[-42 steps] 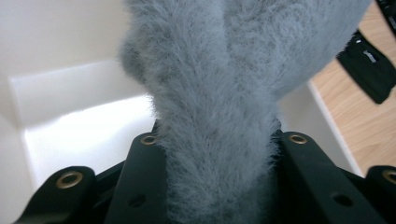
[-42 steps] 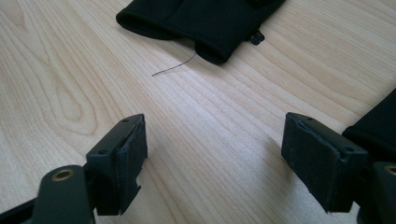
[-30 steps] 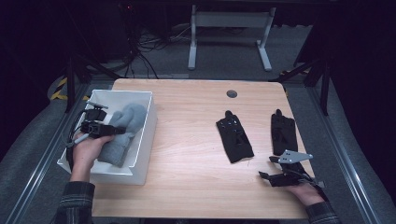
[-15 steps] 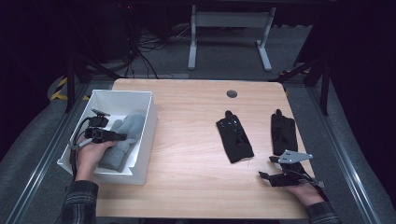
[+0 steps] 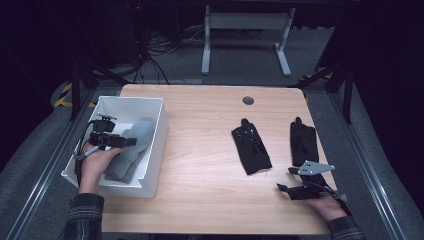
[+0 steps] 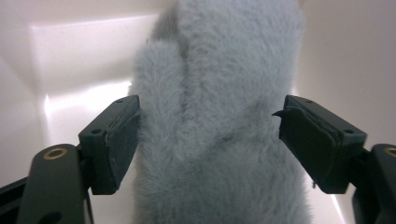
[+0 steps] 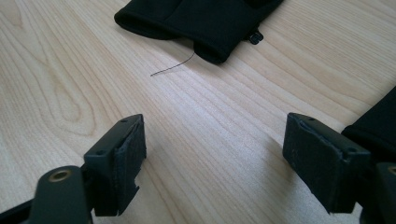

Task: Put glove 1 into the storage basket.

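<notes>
A fuzzy grey mitten [image 5: 131, 150] lies lengthwise in the white bin [image 5: 130, 102] at the table's left. My left gripper [image 5: 129, 142] hovers over it inside the bin. In the left gripper view the mitten [image 6: 219, 116] sits between the jaws of that gripper [image 6: 210, 140]. The jaws have just been opening: the right pad stands off the fur and the left pad is at its edge. My right gripper [image 5: 286, 180] rests open on the wood at the front right, nothing between its jaws [image 7: 215, 154]. Two black gloves [image 5: 251, 149] [image 5: 303, 141] lie flat beyond it.
In the right gripper view one black glove's cuff [image 7: 205, 18] with a loose thread lies just ahead, and the other glove [image 7: 378, 126] touches the right edge. A round cable port [image 5: 248, 100] sits at the table's far edge [image 5: 210, 88]. A desk frame [image 5: 245, 30] stands behind.
The left gripper's jaws have spread and released the grey mitten, which has settled lower into the bin. The left hand shifted slightly toward the near end. The right hand has not moved.
</notes>
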The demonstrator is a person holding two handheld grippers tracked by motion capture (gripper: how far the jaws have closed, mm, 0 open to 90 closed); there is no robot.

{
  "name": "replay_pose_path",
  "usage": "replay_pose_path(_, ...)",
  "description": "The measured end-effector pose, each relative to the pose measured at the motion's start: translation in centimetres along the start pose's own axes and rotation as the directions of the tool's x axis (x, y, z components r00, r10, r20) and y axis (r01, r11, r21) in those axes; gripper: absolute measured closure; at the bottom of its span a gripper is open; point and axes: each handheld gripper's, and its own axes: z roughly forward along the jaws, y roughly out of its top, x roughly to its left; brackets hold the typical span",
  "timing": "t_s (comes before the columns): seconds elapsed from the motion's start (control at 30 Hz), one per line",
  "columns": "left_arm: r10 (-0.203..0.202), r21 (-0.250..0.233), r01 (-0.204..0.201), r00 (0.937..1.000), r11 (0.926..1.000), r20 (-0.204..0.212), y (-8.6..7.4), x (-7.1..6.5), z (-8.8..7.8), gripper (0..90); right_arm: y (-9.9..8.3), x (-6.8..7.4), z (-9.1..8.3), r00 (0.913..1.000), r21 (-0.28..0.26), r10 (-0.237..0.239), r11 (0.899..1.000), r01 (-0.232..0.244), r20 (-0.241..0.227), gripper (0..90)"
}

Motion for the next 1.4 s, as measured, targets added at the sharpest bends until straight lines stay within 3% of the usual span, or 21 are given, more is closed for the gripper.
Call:
replay_pose_path(0.07,-0.005,-0.029,0.005,1.0,0.9996,0.0,0.0,-0.1,-0.5,21.5,0.0,0.0,0.0,1.0,0.0,0.0,1.0,0.0,0.0,22.1)
replay_pose_path(0.23,0.022,-0.041,-0.023,0.9996,0.9989,-0.016,0.6,-0.6,-1.4,20.1,0.0,0.0,0.0,1.0,0.0,0.0,1.0,0.0,0.001,22.1)
replay_pose_path(0.43,0.07,-0.097,-0.066,0.9969,0.9931,0.035,1.8,-2.7,-3.3,19.9,0.0,0.0,0.0,1.0,0.0,0.001,1.0,-0.001,0.001,22.1)
replay_pose_path(0.57,0.105,-0.112,-0.098,0.9923,0.9889,0.064,2.3,-4.2,-3.8,19.9,0.0,0.0,0.0,1.0,0.0,0.001,1.0,-0.001,0.001,22.1)
replay_pose_path(0.77,0.168,-0.146,-0.151,0.9797,0.9777,0.11,3.3,-7.0,-4.6,20.0,0.0,0.0,0.0,1.0,0.0,0.001,1.0,-0.001,0.001,22.1)
replay_pose_path(1.0,0.237,-0.159,-0.211,0.9564,0.9644,0.17,3.9,-10.0,-4.7,20.0,0.0,0.0,0.0,1.0,0.0,0.001,1.0,-0.001,0.001,22.1)
replay_pose_path(1.17,0.292,-0.172,-0.26,0.9347,0.9502,0.203,4.1,-12.7,-4.5,20.0,0.0,0.0,0.0,1.0,0.001,0.0,1.0,0.0,0.002,22.1)
replay_pose_path(1.27,0.327,-0.175,-0.292,0.9181,0.9403,0.224,4.1,-14.2,-4.3,20.0,0.0,0.0,0.0,1.0,0.001,0.0,1.0,0.0,0.002,22.2)
replay_pose_path(1.3,0.327,-0.175,-0.292,0.9181,0.9403,0.224,4.1,-14.2,-4.3,20.1,0.0,0.0,0.0,1.0,0.001,0.0,1.0,0.0,0.002,22.2)
replay_pose_path(1.4,0.356,-0.169,-0.323,0.9023,0.9314,0.243,4.1,-15.8,-3.6,20.0,0.0,0.0,0.0,1.0,0.001,0.0,1.0,0.0,0.002,22.1)
